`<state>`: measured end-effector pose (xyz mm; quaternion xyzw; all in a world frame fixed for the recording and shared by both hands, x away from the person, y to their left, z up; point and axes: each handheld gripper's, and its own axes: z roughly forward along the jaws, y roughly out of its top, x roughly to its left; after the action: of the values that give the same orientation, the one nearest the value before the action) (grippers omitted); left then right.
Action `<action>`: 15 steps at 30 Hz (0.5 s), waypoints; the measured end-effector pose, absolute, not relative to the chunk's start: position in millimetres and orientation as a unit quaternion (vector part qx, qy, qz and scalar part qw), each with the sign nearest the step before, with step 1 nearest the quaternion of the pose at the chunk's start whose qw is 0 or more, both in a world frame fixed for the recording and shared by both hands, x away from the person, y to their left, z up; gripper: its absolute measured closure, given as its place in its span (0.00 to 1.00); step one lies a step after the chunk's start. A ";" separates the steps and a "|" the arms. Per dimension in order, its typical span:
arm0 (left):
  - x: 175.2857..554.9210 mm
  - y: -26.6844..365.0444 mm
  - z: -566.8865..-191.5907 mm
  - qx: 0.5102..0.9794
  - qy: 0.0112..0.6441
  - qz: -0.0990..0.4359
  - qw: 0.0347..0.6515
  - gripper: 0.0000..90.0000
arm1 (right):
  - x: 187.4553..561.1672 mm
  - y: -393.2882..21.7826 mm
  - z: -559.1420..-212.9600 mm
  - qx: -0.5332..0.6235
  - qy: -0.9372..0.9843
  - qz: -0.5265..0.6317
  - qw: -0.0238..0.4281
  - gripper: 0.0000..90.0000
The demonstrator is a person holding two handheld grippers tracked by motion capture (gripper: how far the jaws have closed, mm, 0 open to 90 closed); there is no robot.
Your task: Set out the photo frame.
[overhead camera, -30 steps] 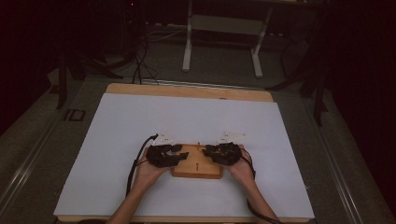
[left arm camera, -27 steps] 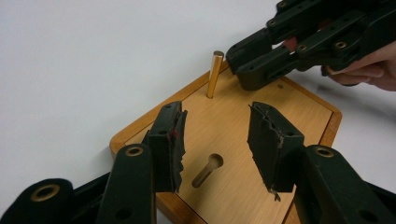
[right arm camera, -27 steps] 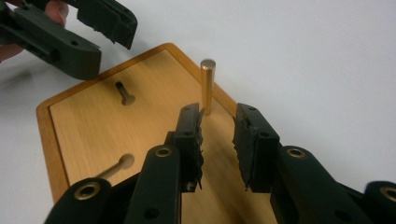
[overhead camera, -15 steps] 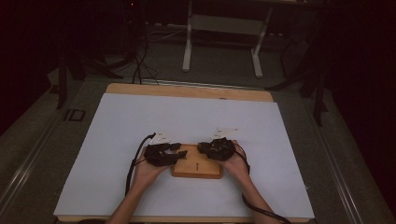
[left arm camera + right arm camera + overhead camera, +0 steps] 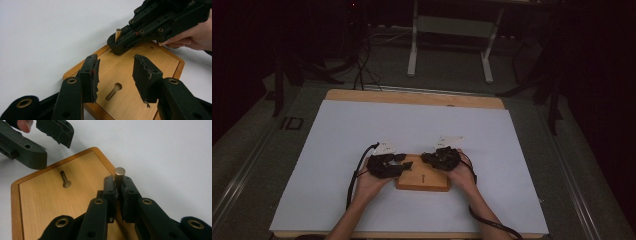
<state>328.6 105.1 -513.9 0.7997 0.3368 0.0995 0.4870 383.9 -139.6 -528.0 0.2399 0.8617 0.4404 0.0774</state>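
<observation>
Brass pin [image 5: 119,177] standing nearly upright, long axis vertical, flat top end pointing up and slightly toward the upper part of the right gripper view, just right of that frame's centre. Clamped around its lower half by the right gripper [image 5: 117,188], jaws having just been closing and now clenched on the pin, pads pressed against both its sides; seen in the left gripper view at upper centre as a short gold stub [image 5: 118,34] tilted a little, poking up from the jaw tips. Positioned over the far edge of the wooden board [image 5: 75,195], at its corner nearest the white tabletop [image 5: 362,130]. Keyhole-shaped slot [image 5: 113,91] in the board at lower centre of the left gripper view, long axis running diagonally, lying between the left gripper [image 5: 116,75] jaws. Those jaws spread about halfway, grasping nothing, hovering over the board's near part with bare wood between the pads. In the high view, both grippers at lower centre of the frame, either side of the board [image 5: 424,181].
</observation>
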 end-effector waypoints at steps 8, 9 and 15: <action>328.9 104.7 -514.4 0.801 0.335 0.098 0.486 0.62 | 386.6 -141.0 -529.2 0.238 0.859 0.448 0.064 0.92; 328.9 104.9 -514.3 0.801 0.335 0.099 0.486 0.62 | 386.8 -140.8 -529.2 0.238 0.859 0.448 0.064 0.92; 328.7 106.0 -513.6 0.799 0.336 0.099 0.488 0.62 | 388.4 -137.3 -529.1 0.241 0.859 0.448 0.064 0.92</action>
<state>328.7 106.0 -513.6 0.7995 0.3357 0.0985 0.4883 388.4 -137.3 -529.1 0.2414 0.8586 0.4477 0.0641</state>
